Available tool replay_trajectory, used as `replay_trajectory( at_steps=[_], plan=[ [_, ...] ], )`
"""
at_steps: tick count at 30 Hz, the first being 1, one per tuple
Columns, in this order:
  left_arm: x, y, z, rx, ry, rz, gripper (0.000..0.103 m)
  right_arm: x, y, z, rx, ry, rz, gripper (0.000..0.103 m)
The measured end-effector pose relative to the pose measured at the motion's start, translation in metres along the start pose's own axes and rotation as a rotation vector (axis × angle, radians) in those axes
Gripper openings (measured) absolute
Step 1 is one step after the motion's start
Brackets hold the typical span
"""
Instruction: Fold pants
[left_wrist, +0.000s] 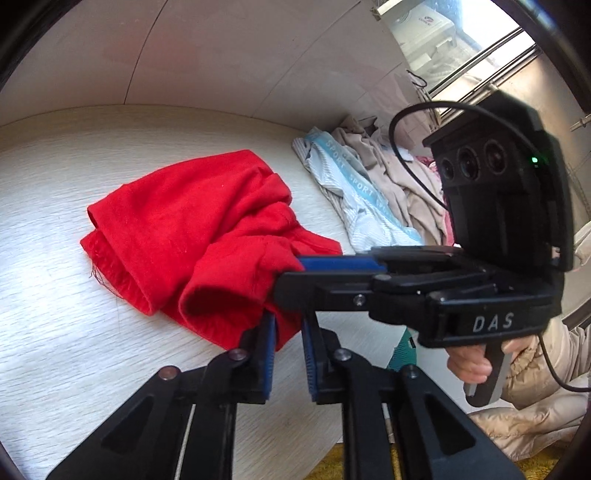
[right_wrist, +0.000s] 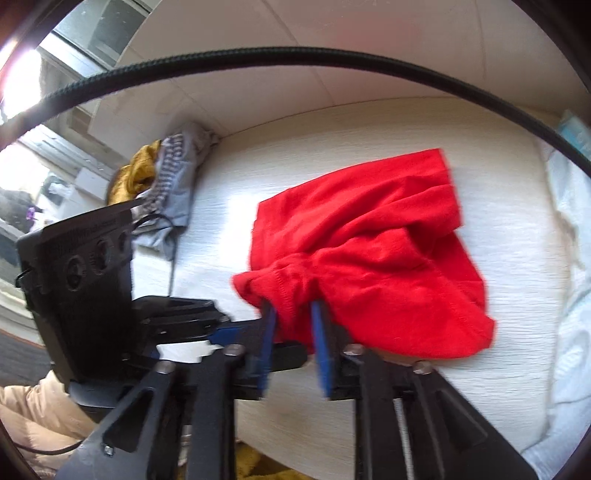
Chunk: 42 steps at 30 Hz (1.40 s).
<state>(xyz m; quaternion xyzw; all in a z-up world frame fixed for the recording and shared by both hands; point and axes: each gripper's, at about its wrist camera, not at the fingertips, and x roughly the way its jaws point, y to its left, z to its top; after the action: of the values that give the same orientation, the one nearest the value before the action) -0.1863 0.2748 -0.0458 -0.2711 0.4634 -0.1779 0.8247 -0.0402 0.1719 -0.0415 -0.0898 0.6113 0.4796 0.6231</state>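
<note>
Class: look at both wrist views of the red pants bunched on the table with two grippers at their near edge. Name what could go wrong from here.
1. The pants lie crumpled, not flat; folding now may lock in creases.
2. The left gripper and right gripper work the same bunched edge close together, so they may collide or grab several layers.
3. The right gripper's jaws look apart around the cloth, so it may slip out.
</note>
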Motion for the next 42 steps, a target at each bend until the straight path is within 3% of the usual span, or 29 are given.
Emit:
replay_trajectory(
  at_steps=[8,14,16,19,22,25,32,34,38,40,42],
  plan=[
    [-0.002,-0.012,-0.004,0.009,-0.018,-0.015,0.011,-0.013,-0.026,0.002,0.054,-0.012,-0.004,0.038],
    [-0.008,-0.007,-0.014,-0.013,-0.025,0.082,0.006,-0.014,-0.046,0.000,0.109,-0.027,0.015,0.038],
    [-0.010,-0.002,-0.021,-0.017,-0.002,0.130,0.006,-0.009,-0.048,-0.001,0.097,-0.012,-0.027,0.038],
    [-0.011,0.008,-0.032,-0.040,0.026,0.185,0.005,0.006,-0.042,-0.003,0.002,0.036,-0.171,0.038],
    [-0.018,0.015,-0.041,-0.075,0.029,0.237,0.004,0.012,-0.031,-0.006,-0.072,0.047,-0.231,0.038],
    [-0.032,0.010,-0.041,-0.089,0.003,0.215,0.004,0.011,-0.022,-0.008,-0.093,0.053,-0.224,0.038],
    [-0.033,-0.033,-0.003,0.015,-0.071,0.197,0.005,-0.004,-0.010,0.008,-0.128,-0.041,-0.200,0.037],
    [-0.016,-0.038,0.007,0.040,-0.052,0.198,0.005,-0.002,-0.012,0.013,-0.137,-0.052,-0.237,0.038],
    [0.023,-0.028,0.009,0.053,0.042,0.289,0.006,0.009,-0.024,0.017,-0.171,-0.050,-0.343,0.037],
    [0.037,-0.018,0.002,0.049,0.106,0.364,0.005,0.016,-0.032,0.018,-0.147,-0.027,-0.344,0.037],
    [0.033,-0.013,-0.002,0.036,0.090,0.353,0.006,0.020,-0.038,0.017,-0.111,-0.012,-0.324,0.037]
  ],
)
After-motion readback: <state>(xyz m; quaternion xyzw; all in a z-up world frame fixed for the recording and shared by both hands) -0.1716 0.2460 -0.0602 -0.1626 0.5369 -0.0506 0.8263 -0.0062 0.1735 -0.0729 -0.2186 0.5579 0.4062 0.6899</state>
